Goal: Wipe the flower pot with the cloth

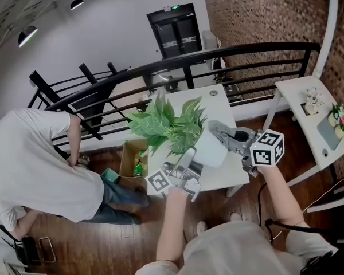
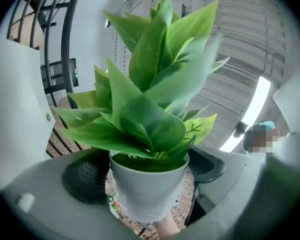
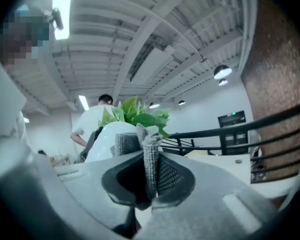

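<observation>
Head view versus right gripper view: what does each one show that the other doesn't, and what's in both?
Only the head view: the left tongs gripping the flower pot, a cardboard box on the floor, and a side table with flowers.
Only the right gripper view: the grey cloth pinched in the right tongs, plus ceiling lamps.
Both: the flower pot, its green leaves, the black railing and a person in a white shirt.
</observation>
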A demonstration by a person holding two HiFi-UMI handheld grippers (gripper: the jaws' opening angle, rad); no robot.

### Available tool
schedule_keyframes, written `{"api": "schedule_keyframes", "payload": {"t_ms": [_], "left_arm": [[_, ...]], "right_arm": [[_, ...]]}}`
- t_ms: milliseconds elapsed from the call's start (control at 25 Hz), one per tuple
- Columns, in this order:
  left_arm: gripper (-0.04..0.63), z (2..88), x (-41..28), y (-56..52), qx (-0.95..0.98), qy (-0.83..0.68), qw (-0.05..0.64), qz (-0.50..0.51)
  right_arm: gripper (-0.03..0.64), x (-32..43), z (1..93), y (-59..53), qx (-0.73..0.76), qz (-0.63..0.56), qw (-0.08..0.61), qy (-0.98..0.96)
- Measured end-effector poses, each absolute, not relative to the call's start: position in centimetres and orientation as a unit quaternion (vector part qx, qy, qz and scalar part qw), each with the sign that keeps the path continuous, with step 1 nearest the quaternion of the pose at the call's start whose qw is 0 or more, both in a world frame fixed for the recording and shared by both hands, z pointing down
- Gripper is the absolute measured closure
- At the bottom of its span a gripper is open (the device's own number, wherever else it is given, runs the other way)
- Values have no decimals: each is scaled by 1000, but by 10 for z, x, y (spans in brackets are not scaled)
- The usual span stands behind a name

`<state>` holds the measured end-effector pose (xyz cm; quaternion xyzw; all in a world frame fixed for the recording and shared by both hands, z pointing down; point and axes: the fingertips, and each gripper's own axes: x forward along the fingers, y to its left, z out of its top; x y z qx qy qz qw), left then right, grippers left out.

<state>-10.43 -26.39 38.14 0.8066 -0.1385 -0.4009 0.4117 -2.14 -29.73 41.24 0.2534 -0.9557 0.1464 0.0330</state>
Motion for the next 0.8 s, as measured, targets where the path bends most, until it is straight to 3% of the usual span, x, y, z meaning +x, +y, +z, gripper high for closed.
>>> {"api": "schedule_keyframes", "payload": {"t_ms": [80,240,480,800], "left_arm": [[81,377,-107,-259,802,-127,415,-410],[81,365,-103,-255,793,-103,422,-426],[81,364,-98,-268,761,-107,442,-463],[80,375,-101,-284,772,-168,416,-451]], "right_arm": [[620,-28,425,-294,236,180,12,-955],[620,-41,455,-290,232,178,37,-956],[620,-42,461,-274,174,229,-20,-958],[620,-47,456,-222,145,144,57,-977]]}}
